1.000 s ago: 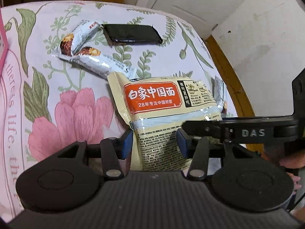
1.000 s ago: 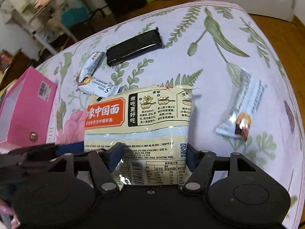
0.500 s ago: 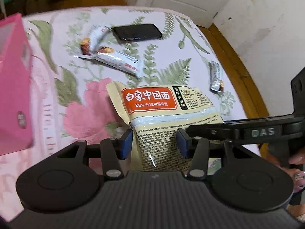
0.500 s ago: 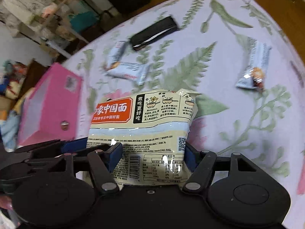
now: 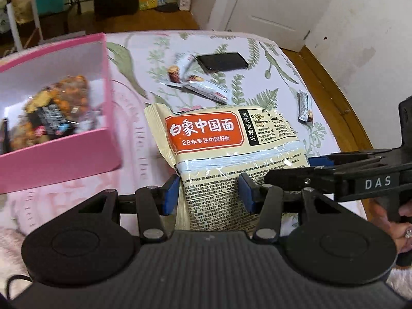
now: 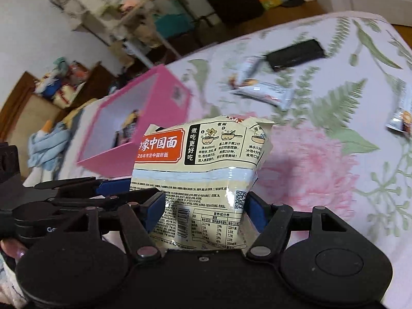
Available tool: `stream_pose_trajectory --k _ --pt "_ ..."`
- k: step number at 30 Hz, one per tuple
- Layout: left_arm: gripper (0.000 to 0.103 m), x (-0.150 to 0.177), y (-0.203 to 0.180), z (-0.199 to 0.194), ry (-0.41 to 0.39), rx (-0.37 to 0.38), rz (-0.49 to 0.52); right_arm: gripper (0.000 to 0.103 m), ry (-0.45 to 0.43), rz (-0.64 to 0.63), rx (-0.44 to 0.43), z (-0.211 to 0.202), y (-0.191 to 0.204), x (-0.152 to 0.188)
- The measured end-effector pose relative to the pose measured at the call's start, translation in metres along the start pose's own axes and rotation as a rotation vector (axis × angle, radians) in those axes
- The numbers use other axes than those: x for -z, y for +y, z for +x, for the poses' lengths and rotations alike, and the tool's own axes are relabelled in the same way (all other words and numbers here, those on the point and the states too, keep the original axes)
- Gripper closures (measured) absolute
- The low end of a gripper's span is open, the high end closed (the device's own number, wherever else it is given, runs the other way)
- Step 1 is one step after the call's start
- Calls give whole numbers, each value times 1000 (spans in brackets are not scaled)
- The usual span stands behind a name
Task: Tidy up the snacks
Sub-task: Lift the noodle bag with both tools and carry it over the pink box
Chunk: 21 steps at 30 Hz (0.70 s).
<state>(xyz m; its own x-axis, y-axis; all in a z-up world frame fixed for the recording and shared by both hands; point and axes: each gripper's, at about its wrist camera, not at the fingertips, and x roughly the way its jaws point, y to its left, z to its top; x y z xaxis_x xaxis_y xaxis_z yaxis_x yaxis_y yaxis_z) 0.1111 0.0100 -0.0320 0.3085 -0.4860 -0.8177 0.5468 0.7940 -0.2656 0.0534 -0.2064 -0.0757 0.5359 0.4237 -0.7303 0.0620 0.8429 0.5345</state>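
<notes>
Left wrist view: surface is a table under a white cloth printed with green ferns and pink flowers (image 5: 257, 51), wooden rim showing at right. Room behind: white door, white wall, wood floor, dark cabinet, coloured boxes on the floor. Open pink cardboard box (image 5: 64, 159) sits at left on the cloth, a clear bag of orange-brown snacks (image 5: 59, 105) inside it. Far side of the cloth: flat black rectangular packet (image 5: 221, 61), two white-wrapped snack bars (image 5: 198, 85) just beside it, overlapping each other. One more small silver-wrapped bar (image 5: 305, 108) lies well apart near the right rim. Left claw (image 5: 208, 193) is clenched on the cream plastic instant noodle packet with orange label (image 5: 219, 139); blue pads press both sides of its lower end, the cream packet sticks out forward past the fingers, label end away from the camera. Right claw (image 5: 319, 162) comes in from the right and grips the same packet's right edge. The pink box is to the packet's left, near.

Right wrist view: same flowered cloth, blurred; cluttered shelves, a white rack and a heap of cloth at left in the room. Right claw (image 6: 203, 208) grasps the noodle packet (image 6: 203, 159) at its lower end, pads against both sides, film crumpled between them. The packet is held off the cloth, upper end tilted up. Left claw (image 6: 113, 188) holds its left edge. The pink box (image 6: 134, 128) is behind and left of the packet.
</notes>
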Motion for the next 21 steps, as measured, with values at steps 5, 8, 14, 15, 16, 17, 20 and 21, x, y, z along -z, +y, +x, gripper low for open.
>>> stream_pose_trajectory --k 5,8,14,15,16,17,20,21 --pt "56 2 29 -39 -40 -7 -15 30 7 -66 -93 1 32 -6" --pt "56 0 51 -58 -60 3 -48 31 24 -125 -130 4 54 -18" --pt "56 -21 95 -84 -166 -60 -83 32 37 -234 -149 31 102 -60" --pt "56 -25 102 -86 -183 -80 -84 32 34 -244 -147 39 109 -68" --pt "56 -28 109 -86 -193 -98 -87 32 30 -257 -144 49 115 -77" --pt "55 -34 116 -84 -199 -124 -80 32 30 -268 -141 59 120 -84" --pt "55 -52 144 -72 -202 -196 -86 32 43 -325 -117 96 137 -103" --pt "55 -58 153 -68 -198 -212 -91 32 52 -327 -113 109 141 -110"
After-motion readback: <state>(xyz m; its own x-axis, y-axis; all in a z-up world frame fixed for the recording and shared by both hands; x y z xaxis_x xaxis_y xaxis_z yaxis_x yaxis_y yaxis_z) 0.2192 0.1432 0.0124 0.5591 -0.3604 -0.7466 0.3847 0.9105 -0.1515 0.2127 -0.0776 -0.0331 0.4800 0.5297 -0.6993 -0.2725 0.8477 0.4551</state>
